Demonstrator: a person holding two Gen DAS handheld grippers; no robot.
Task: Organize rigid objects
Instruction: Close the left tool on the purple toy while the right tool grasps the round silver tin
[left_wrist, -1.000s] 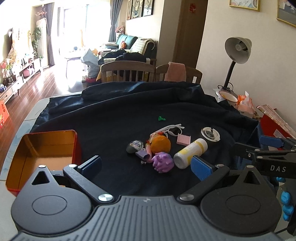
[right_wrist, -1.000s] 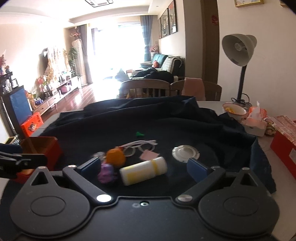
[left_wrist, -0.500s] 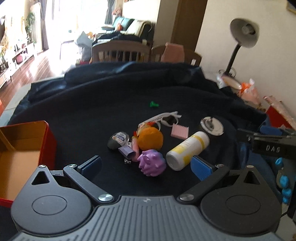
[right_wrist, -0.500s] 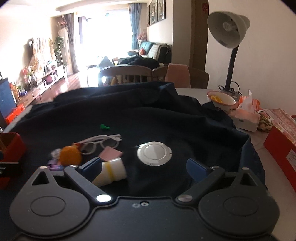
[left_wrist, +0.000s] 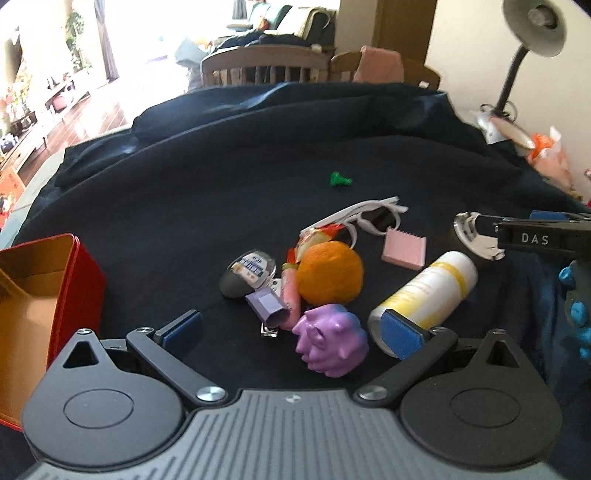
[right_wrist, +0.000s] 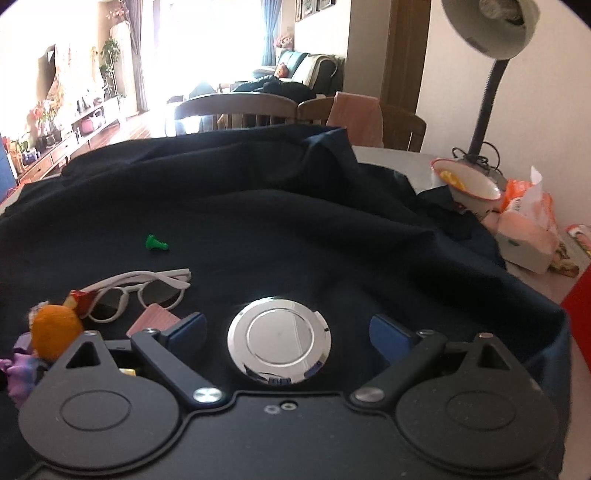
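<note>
Your right gripper (right_wrist: 286, 328) is spread wide, and the round chrome disc (right_wrist: 279, 341) sits flat on the dark cloth (right_wrist: 332, 240) right between its blue pads (right_wrist: 386, 330), with a gap on both sides, so nothing is gripped. From the left wrist view you can see that same gripper reaching in from the right edge, partly covering the disc.

Your left gripper (left_wrist: 291, 326) is wide apart too and empty. The purple knobbly toy (left_wrist: 330, 341) lies in the space between its fingers, and the white and yellow bottle (left_wrist: 424, 295) lies on its side just behind the right pad. It's hard to say if the pad touches the bottle.

The rest of the clutter is bunched in the middle of the worktop: an orange ball (left_wrist: 328, 273), a pink comb (left_wrist: 404, 249), white-framed glasses (left_wrist: 364, 218), a dark oval thing with a label (left_wrist: 247, 275) and a small lilac tube (left_wrist: 267, 310). A little green piece (left_wrist: 338, 180) sits apart, farther back.

The red tin (left_wrist: 79, 284) is open at the left edge, well apart from the pile.
</note>
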